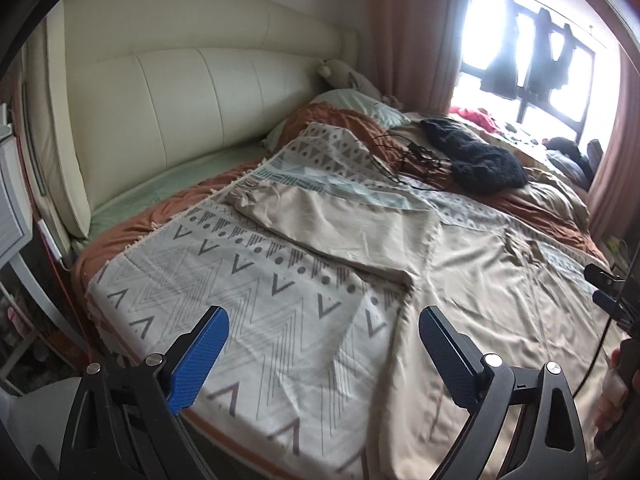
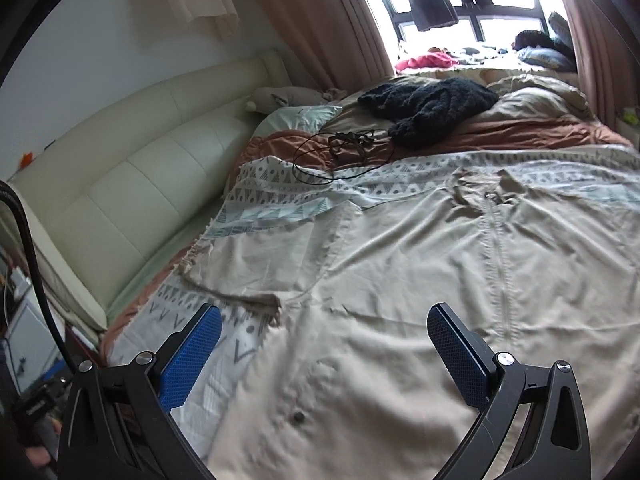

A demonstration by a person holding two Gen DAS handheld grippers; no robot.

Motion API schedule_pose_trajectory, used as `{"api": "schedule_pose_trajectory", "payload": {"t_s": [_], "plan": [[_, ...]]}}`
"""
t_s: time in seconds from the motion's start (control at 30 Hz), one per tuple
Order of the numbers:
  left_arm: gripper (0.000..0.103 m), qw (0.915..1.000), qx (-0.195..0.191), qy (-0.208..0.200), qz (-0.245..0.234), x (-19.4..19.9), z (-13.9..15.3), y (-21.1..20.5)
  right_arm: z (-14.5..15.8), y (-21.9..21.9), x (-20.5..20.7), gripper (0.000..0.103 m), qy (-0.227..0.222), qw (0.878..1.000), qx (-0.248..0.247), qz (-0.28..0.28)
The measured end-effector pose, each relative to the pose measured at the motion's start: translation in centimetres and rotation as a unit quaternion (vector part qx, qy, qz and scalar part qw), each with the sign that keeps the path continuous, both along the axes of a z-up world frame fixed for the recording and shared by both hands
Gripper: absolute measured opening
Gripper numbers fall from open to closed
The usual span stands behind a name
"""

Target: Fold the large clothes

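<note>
A large beige jacket (image 1: pixel 492 280) lies spread flat on the bed, front up, with its zipper (image 2: pixel 498 248) running down the middle and one sleeve (image 1: pixel 320 220) stretched out to the left. It also shows in the right wrist view (image 2: pixel 400 280). My left gripper (image 1: pixel 324 324) is open and empty, above the patterned blanket near the jacket's left edge. My right gripper (image 2: pixel 324 320) is open and empty, above the jacket's lower part.
A grey-white patterned blanket (image 1: pixel 224 280) covers the bed under the jacket. A black knit garment (image 2: pixel 428 104) and tangled black cables (image 2: pixel 340 148) lie further back. The cream headboard (image 1: pixel 180 100) stands at the left. Curtains and a window (image 1: pixel 532 48) are behind.
</note>
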State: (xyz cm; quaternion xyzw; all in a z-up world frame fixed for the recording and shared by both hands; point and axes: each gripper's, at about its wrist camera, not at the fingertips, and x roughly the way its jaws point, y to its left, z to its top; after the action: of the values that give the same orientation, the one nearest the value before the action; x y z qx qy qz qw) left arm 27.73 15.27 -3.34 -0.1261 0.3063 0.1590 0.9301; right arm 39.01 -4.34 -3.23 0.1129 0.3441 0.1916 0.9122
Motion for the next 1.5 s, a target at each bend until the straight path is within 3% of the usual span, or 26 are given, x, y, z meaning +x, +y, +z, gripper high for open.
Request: {"api": "schedule_pose_trajectory", "payload": {"t_s": [0.2, 0.3, 0.37, 0.53, 0.6, 0.67, 0.7, 0.83, 0.97, 1.2, 1.4, 1.47, 1.5], "plan": [[0.077, 0.9994, -0.030, 0.013, 0.007, 5.0, -1.4, 2.9, -1.7, 1.1, 4.6, 0.103, 0.023, 0.999, 0.024, 0.001], [0.065, 0.9985, -0.046, 0.022, 0.016, 7.8, -2.2, 4.8, -3.4, 1.5, 7.4, 0.098, 0.041, 0.999, 0.028, -0.002], [0.064, 0.9980, -0.054, 0.023, 0.022, 9.4, -2.6, 5.7, -4.4, 1.8, 8.9, 0.088, 0.056, 0.998, 0.028, -0.003], [0.063, 0.9972, -0.060, 0.034, 0.030, 13.3, -4.0, 7.7, -6.9, 2.0, 12.3, 0.084, 0.085, 0.996, 0.023, -0.015], [0.061, 0.9961, -0.071, 0.038, 0.034, 15.0, -4.9, 8.7, -8.0, 1.8, 13.8, 0.074, 0.097, 0.995, 0.026, -0.023], [0.051, 0.9942, -0.091, 0.043, 0.039, 16.6, -5.9, 9.8, -9.0, 1.8, 15.2, 0.057, 0.108, 0.993, 0.031, -0.025], [0.049, 0.9927, -0.104, 0.046, 0.042, 17.5, -6.6, 10.5, -9.5, 1.8, 15.9, 0.054, 0.112, 0.993, 0.035, -0.025], [0.047, 0.9850, -0.150, 0.058, 0.063, 20.6, -9.4, 12.7, -11.2, 1.9, 17.8, 0.052, 0.128, 0.991, 0.039, -0.031], [0.047, 0.9797, -0.170, 0.073, 0.078, 22.9, -12.1, 13.7, -12.7, 2.1, 19.6, 0.051, 0.146, 0.987, 0.045, -0.040], [0.047, 0.9719, -0.193, 0.098, 0.092, 26.0, -16.4, 15.2, -14.9, 2.6, 21.9, 0.037, 0.159, 0.985, 0.045, -0.039], [0.030, 0.9645, -0.215, 0.085, 0.128, 27.8, -18.5, 17.9, -16.2, 1.6, 22.0, 0.032, 0.176, 0.981, 0.050, -0.058], [0.007, 0.9631, -0.212, 0.087, 0.142, 28.3, -18.5, 18.8, -16.3, 1.3, 21.9, 0.030, 0.177, 0.981, 0.057, -0.061], [0.006, 0.9603, -0.224, 0.083, 0.145, 28.4, -18.6, 19.3, -16.2, 1.4, 21.8, 0.030, 0.178, 0.980, 0.066, -0.057]]}}
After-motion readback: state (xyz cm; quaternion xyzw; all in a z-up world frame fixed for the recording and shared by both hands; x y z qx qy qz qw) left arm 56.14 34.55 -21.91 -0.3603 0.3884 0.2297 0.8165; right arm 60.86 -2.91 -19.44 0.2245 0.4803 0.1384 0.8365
